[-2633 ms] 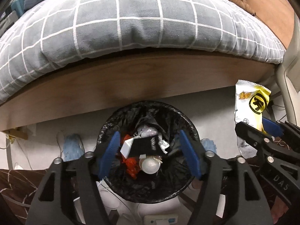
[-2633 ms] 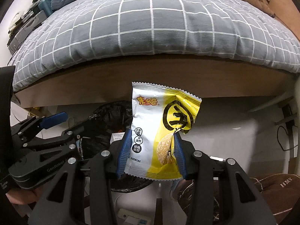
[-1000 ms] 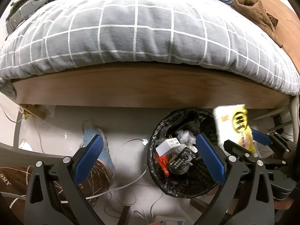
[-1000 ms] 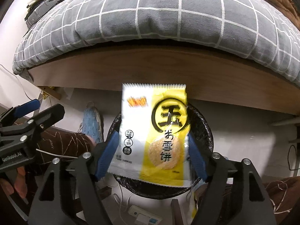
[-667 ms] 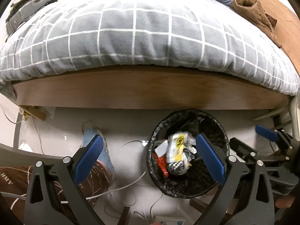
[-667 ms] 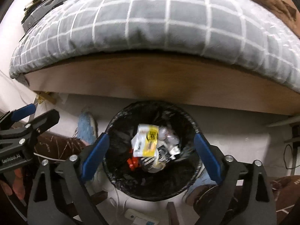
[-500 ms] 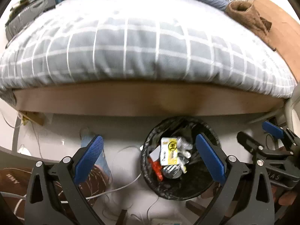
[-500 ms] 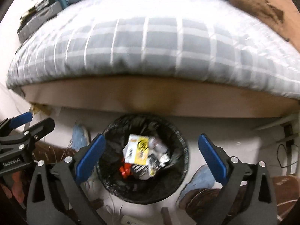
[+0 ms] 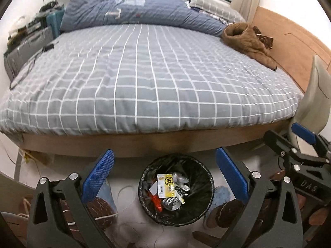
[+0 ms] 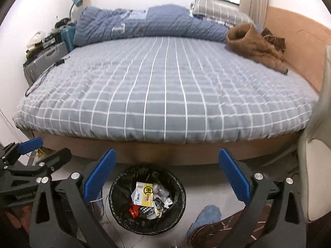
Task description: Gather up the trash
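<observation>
1. Looking down through the left wrist camera, I see my left gripper with its blue fingers spread wide and nothing between them.
2. My right gripper stands the same way in its own view: fingers far apart, holding nothing.
3. Each gripper shows in the other's view: the right one at 3 o'clock of the left view, the left one at 9 o'clock of the right view.
4. I see the black-lined trash bin on the floor at 6 o'clock, just in front of the wooden bed frame.
5. The yellow-and-white snack wrapper lies inside the bin, on top of the other rubbish; in the right view it is the same, with the bin rim around it.
6. A red scrap lies at 7 o'clock of the wrapper, touching the pile.
7. The bed fills 12 o'clock, covered by a grey checked sheet, with a brown garment at 2 o'clock and a blue duvet at the far end.
8. A blue slipper sits on the floor at 5 o'clock in the right view, near the bin.
</observation>
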### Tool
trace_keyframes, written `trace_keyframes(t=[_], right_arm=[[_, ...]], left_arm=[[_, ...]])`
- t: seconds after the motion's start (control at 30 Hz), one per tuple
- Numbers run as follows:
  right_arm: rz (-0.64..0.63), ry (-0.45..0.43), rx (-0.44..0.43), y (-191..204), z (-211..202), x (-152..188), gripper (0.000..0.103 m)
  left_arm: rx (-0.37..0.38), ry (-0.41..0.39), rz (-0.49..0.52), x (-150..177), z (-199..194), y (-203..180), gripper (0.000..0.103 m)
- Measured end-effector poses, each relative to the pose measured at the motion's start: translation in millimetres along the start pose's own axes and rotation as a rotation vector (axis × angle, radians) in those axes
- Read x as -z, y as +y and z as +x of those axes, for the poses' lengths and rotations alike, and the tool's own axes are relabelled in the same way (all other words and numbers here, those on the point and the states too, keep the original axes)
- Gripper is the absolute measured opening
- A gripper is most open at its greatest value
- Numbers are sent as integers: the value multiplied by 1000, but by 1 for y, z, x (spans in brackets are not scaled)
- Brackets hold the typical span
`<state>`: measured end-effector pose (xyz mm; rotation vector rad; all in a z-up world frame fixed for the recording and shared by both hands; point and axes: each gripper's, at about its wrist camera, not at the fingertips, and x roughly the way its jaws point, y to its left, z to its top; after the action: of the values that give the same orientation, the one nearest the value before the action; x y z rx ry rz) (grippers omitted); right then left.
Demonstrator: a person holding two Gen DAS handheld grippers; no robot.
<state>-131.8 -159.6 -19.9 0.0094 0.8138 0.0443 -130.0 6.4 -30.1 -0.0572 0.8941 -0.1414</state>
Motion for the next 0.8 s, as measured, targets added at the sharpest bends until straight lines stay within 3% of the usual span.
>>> trace_keyframes(t=[0.37, 0.8], right_arm=[[10, -51, 1, -4, -58, 0, 95], [6, -37, -6, -2, -58, 4, 95]], left_arm=[[-2, -52, -1, 6, -44, -9, 97], [-22, -50, 0, 8, -42, -6, 97]])
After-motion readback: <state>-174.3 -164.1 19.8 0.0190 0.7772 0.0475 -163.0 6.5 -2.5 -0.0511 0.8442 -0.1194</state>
